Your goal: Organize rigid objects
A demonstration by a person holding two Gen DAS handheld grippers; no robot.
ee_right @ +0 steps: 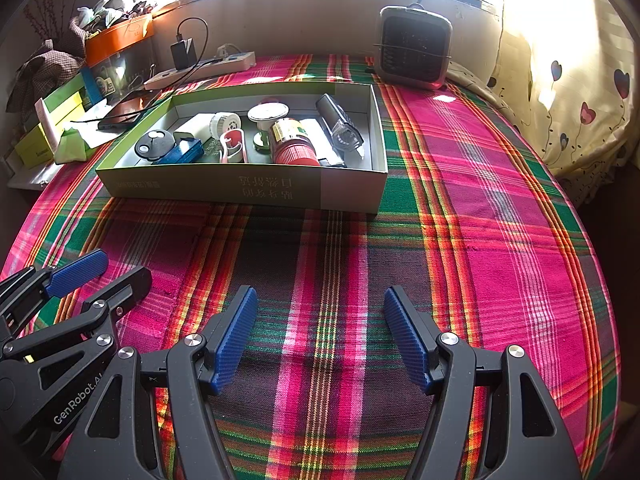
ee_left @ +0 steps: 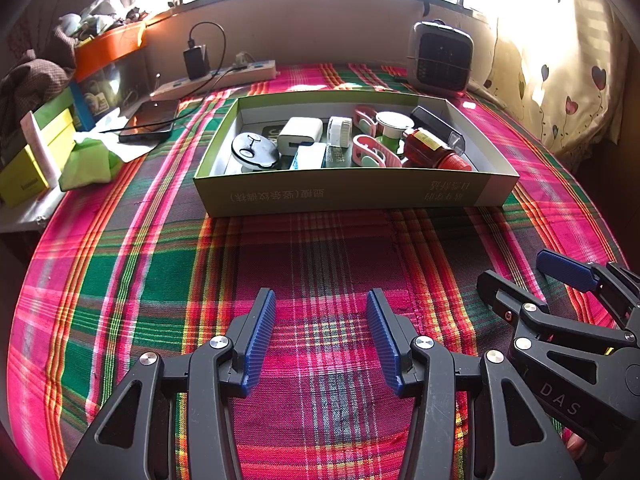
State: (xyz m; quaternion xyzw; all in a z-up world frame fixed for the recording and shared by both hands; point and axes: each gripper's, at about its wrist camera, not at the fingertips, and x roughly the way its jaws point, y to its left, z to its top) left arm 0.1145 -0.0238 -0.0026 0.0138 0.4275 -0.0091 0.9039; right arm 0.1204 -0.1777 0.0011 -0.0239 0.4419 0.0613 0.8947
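Observation:
A shallow green cardboard box (ee_left: 344, 196) (ee_right: 248, 190) sits on the plaid cloth, well ahead of both grippers. Inside lie several small items: a red bottle (ee_left: 434, 150) (ee_right: 294, 146), a white charger (ee_left: 300, 132), a black round lid (ee_left: 255, 150) (ee_right: 157, 142), pink clips (ee_left: 374, 152) (ee_right: 234, 146), a white-and-green cup (ee_left: 394, 126) (ee_right: 267, 116) and a dark clear-ended case (ee_left: 440, 128) (ee_right: 340, 126). My left gripper (ee_left: 321, 340) (ee_right: 116, 272) hovers open over bare cloth. Beside it my right gripper (ee_right: 320, 336) (ee_left: 520, 272) is open too, nothing between its fingers.
A small heater (ee_left: 440, 58) (ee_right: 414, 48) stands behind the box on the right. A power strip (ee_left: 216, 78) (ee_right: 200, 68) with a charger, a phone (ee_left: 150, 120) (ee_right: 126, 110), green cloth and stacked boxes (ee_left: 36, 160) crowd the left. A curtain (ee_right: 568, 80) hangs right.

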